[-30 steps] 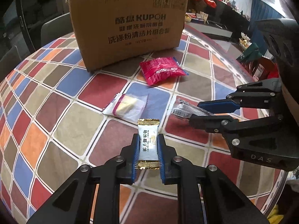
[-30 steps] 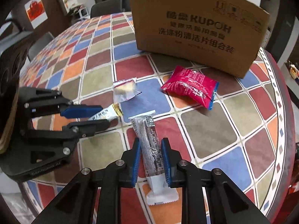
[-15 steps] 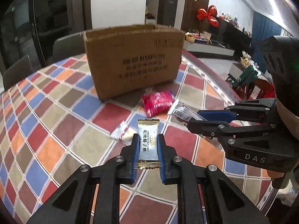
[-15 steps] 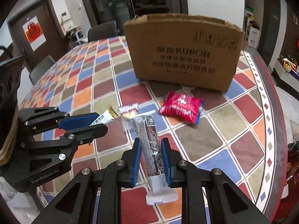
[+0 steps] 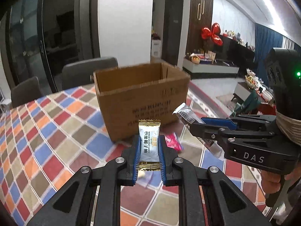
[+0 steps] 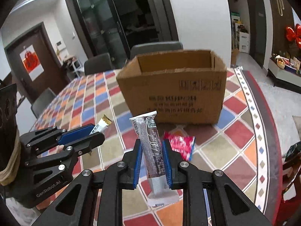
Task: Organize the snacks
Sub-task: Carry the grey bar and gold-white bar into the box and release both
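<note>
1. The room is a dining area with white walls, dark glass doors and grey chairs [image 6: 156, 50]; a round bench [image 5: 47, 124] carries a cloth of red, blue, orange and beige squares.
2. An open cardboard box [image 5: 143, 98] stands on the bench, with its top flaps up and printed text on the front wall. I take this box as the landmark.
3. The left gripper [image 5: 149, 150] is in the air in front of the box, a little to the left of its front wall. Its blue pads are closed on a coconut candy packet [image 5: 149, 144], white with gold ends, which stands upright between them.
4. The right gripper [image 6: 152, 157] is also in the air in front of the box, near its right front corner as the left wrist view shows it. Its pads are closed on a long dark snack bar [image 6: 150, 146] with a white sealed end; the bar is almost upright and tilts a little.
5. A pink snack packet [image 6: 180, 145] lies on the bench just in front of the box, apart from both grippers.
6. Below the left gripper, further from the box, something small and pale lies on the bench; it is blurred and I cannot tell what it is.
7. A hand [image 5: 272, 179] holds the handle of the right gripper, to the right of the box.
</note>
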